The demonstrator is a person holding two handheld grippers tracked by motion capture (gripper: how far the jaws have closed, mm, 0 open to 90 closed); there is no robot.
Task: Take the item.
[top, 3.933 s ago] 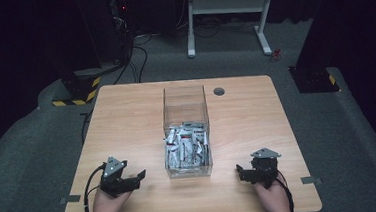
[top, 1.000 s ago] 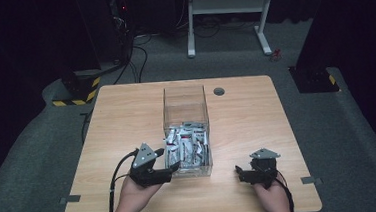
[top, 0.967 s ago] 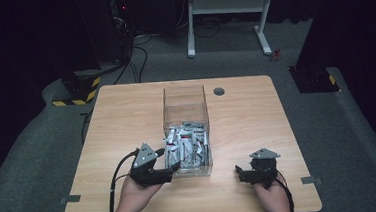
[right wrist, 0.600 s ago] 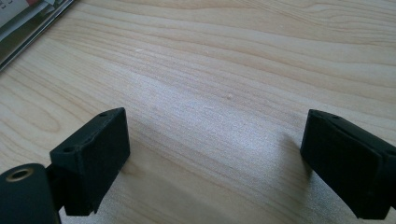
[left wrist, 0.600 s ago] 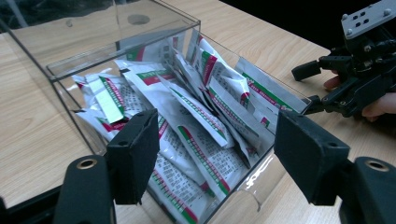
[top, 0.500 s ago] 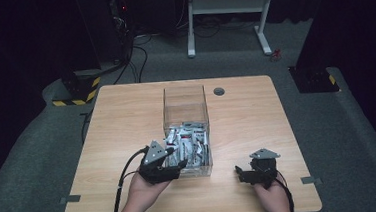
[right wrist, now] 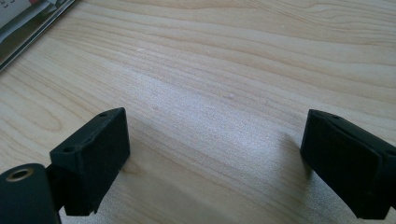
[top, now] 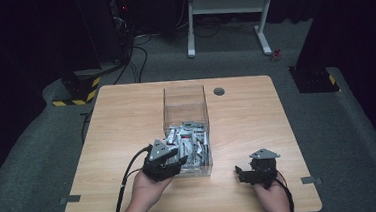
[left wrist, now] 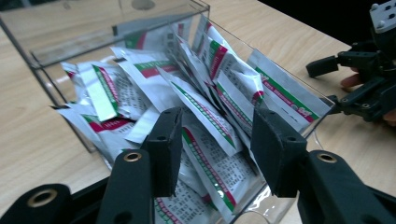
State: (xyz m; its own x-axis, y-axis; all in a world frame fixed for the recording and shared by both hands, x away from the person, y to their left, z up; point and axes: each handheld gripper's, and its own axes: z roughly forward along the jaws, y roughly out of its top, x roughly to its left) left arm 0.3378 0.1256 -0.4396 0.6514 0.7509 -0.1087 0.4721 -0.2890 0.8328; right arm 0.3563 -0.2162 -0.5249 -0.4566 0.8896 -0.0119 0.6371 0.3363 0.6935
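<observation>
A clear plastic box [top: 184, 98] stands mid-table, its near half filled with several white sachets [top: 191, 138] printed with green and red stripes. My left gripper [top: 172, 162] reaches over the box's near left corner. In the left gripper view its jaws have just been closing and stand half apart [left wrist: 217, 135] over the sachets [left wrist: 205, 112]. One green-striped sachet runs between the pads, which are not seen pressing it. My right gripper [top: 246, 174] rests low over the bare wood right of the box, jaws wide open [right wrist: 215, 154] with nothing between them.
The wooden table [top: 127, 120] has a round cable hole [top: 219, 91] behind the box. The box's tall transparent walls [left wrist: 42, 79] surround the sachets. The right gripper [left wrist: 359, 79] sits close to the box's near right corner. Dark floor and a white stand lie beyond.
The left gripper came from the table's near left to the box, then edged in over its near corner. Its jaws narrowed. The right gripper stayed put.
</observation>
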